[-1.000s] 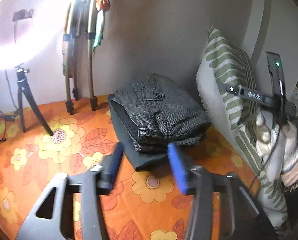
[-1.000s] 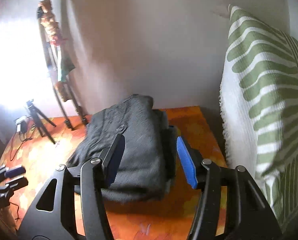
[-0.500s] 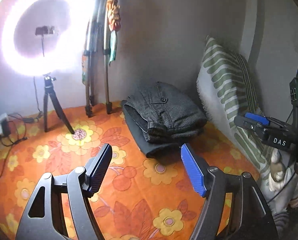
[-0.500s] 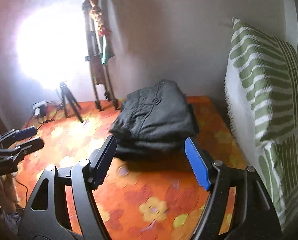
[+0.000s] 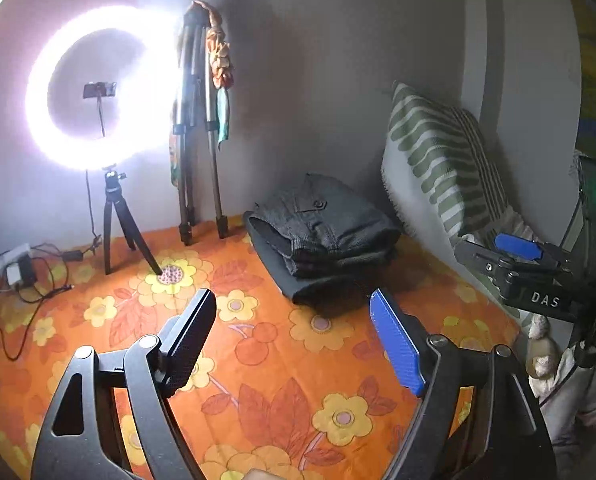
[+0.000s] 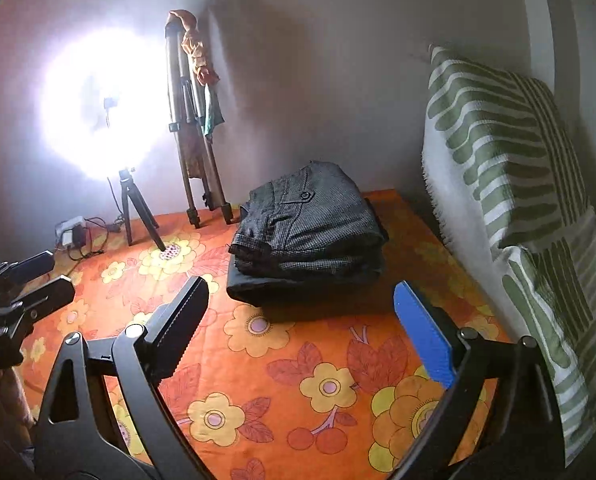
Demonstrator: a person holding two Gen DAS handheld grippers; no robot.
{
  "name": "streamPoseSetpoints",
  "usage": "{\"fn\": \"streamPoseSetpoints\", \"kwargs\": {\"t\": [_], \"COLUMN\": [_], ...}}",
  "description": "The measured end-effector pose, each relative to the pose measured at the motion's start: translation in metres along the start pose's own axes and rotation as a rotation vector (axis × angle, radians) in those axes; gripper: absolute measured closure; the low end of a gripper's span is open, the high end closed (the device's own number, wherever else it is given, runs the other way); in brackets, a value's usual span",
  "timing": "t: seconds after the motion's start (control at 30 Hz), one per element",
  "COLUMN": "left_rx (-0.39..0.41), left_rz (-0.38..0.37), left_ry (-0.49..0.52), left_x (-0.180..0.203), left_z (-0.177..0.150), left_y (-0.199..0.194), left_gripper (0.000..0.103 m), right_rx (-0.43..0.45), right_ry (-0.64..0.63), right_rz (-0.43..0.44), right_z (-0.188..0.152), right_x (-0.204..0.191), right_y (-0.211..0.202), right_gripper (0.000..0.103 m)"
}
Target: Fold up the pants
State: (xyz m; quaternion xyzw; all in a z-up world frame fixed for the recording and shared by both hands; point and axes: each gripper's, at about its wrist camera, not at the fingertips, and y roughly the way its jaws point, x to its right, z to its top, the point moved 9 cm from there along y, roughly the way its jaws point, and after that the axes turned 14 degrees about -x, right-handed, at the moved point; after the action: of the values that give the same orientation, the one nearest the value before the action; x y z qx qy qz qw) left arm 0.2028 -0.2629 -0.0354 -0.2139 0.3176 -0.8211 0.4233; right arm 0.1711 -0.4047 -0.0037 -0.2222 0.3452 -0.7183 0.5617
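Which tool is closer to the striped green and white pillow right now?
Right. The right tool hangs open beside the striped green and white pillow; the left tool, also open, sits farther out over the orange floral sheet.

Orange floral bedspread [image 5: 290,364] beneath a plain grey wall [image 5: 338,80]. Lit ring light [image 5: 98,88] on a small tripod, folded tripods [image 5: 198,132] leaning beside it; green-striped cushion [image 6: 510,160] propped at right; cables [image 5: 22,272] at left.
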Motion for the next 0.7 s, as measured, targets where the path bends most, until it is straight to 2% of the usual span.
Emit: {"fn": "streamPoseSetpoints", "kwargs": {"t": [0.17,0.4,0.7], "left_rx": [-0.039,-0.043,-0.066], "left_rz": [0.005,0.063,0.108], "left_ry": [-0.027,-0.076,-0.070], "left_x": [-0.011,-0.030,-0.037], "left_z": [-0.012,-0.019,-0.028], "left_y": [0.009,0.011,0.012], "left_gripper": [0.023,0.023,0.023], "right_rx": [-0.012,-0.036,0.007], "right_ry": [0.033,0.057,0.049], "right_rz": [-0.021,-0.069,-0.094], "right_z": [-0.010,-0.024,-0.018], "right_x": [0.002,0.010,0.006], "right_y": [0.008,0.030,0.027], "right_gripper": [0.007,0.007,0.007]}}
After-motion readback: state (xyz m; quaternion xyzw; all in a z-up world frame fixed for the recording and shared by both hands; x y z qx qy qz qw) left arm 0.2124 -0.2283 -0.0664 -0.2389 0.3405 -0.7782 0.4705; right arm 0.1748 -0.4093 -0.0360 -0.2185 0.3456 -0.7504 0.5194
